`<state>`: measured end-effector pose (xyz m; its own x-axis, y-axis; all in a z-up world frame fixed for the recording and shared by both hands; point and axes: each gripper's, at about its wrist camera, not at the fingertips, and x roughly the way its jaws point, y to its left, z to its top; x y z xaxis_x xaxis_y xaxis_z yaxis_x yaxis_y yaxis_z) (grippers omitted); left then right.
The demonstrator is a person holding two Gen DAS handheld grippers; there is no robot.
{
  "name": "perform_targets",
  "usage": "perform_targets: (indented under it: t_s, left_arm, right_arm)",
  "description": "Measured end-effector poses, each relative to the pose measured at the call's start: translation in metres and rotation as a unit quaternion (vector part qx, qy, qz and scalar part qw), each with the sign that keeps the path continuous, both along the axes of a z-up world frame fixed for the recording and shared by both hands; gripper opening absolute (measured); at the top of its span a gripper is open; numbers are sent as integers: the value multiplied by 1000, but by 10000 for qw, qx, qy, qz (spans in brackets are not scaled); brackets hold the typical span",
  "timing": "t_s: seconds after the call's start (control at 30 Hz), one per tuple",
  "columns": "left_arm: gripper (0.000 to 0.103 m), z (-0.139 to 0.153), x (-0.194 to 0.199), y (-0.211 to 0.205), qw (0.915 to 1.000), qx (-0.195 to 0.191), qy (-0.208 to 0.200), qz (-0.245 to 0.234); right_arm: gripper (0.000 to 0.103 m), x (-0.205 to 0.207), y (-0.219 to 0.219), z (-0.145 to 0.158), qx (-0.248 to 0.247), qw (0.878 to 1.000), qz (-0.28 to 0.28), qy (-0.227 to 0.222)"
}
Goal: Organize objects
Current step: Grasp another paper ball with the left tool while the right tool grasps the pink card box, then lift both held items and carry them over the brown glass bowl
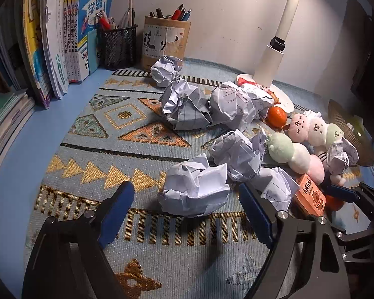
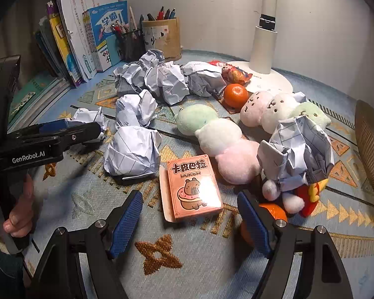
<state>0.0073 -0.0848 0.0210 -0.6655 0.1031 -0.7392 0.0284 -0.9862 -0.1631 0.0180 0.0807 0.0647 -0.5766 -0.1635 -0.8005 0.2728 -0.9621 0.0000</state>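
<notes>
Nearest us in the left wrist view, our left gripper (image 1: 184,214) stands wide open, its blue pads on either side of a paper ball (image 1: 194,190) lying on the patterned mat (image 1: 127,149), touching neither. More crumpled balls sit at twelve o'clock, toward a mesh pen cup (image 1: 118,46) and a brown pen holder (image 1: 165,43); books (image 1: 62,37) stand at ten o'clock and a lamp base (image 1: 271,64) at one o'clock. Our right gripper (image 1: 341,194) shows at three o'clock beside an orange card box (image 1: 310,196). Turning to the right wrist view, our right gripper (image 2: 189,220) is open and holds nothing, with the card box (image 2: 193,189) lying flat just ahead between its pads. Plush dumplings (image 2: 222,139) lie at twelve o'clock, a mandarin (image 2: 235,94) beyond, and our left gripper (image 2: 69,127) enters at nine o'clock.
</notes>
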Motion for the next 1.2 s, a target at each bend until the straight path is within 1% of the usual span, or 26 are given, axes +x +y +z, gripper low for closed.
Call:
perform_targets:
  t_s: [0.03,0.07,0.1,0.13,0.17,0.2,0.23,0.27,0.33,0.37,0.4,0.47,0.53,0.63,0.7,0.8,0.87,0.9,0.93,1.0,1.03,1.1,1.2]
  left_arm:
    - [73,0,-1,0,10000,37,-5,-38]
    - [69,-1,-1,0,10000,55,-17,-52]
    - [67,-2,-1,0,10000,63,-30,-61]
    - [61,-2,-1,0,9999,76,-32,-83]
    - [52,-2,-1,1,9999,99,-21,-130]
    - [49,-2,0,2,9998,97,-8,-176]
    - [48,-1,1,3,9998,50,26,-185]
    - [45,0,3,5,9998,-13,70,-187]
    - [45,2,6,9,9996,-138,158,-164]
    - [45,3,7,9,9995,-239,204,-90]
    - [45,4,8,10,9991,-343,236,-3]
    - [45,7,10,10,9988,-389,299,55]
    - [45,14,18,11,9978,-463,454,140]
    - [45,32,36,22,9959,-466,759,133]
    - [45,45,47,38,9940,-537,955,30]
    - [45,54,59,67,9930,-339,1087,-323]
    - [45,51,60,89,9928,-163,1011,-615]
    - [45,47,60,101,9927,-146,953,-721]
    - [45,42,60,113,9926,-224,897,-790]
    - [45,31,60,138,9914,-503,774,-927]
    - [45,26,60,148,9907,-561,708,-1014]
    - [45,18,56,160,9911,-533,536,-1094]
    - [45,9,50,168,9923,-525,298,-1084]
  right_arm:
    - [77,-4,-1,-2,68,10000,-30,-30]
    - [74,-8,-2,-6,93,9999,-49,-94]
    - [70,-11,-3,-9,105,9999,-32,-122]
    - [67,-11,-5,-9,197,9998,-25,-50]
    - [61,-11,-7,-9,241,9997,3,-26]
    - [57,-10,-8,-8,218,9997,65,-25]
    - [44,-9,-9,-9,187,9998,106,-31]
    - [40,-7,-9,-9,188,9998,110,3]
    - [40,-1,-10,-9,156,9998,107,47]
    - [40,2,-8,-8,60,9999,94,45]
    - [40,5,-5,-6,-94,9999,81,39]
    - [40,12,3,-1,-393,9992,1,57]
    - [40,22,14,10,-598,9981,-94,145]
    - [40,47,34,33,-916,9947,-198,417]
    - [40,65,50,48,-959,9927,-380,622]
    - [40,86,79,59,-918,9891,-851,770]
    - [40,92,103,55,-826,9869,-1216,663]
    - [40,94,114,49,-787,9853,-1404,572]
    - [40,94,126,42,-811,9832,-1566,464]
    - [40,95,145,27,-908,9799,-1752,279]
    - [40,97,152,19,-885,9788,-1835,220]
    - [40,98,162,6,-820,9765,-1990,95]
    - [40,98,169,-5,-824,9747,-2078,29]
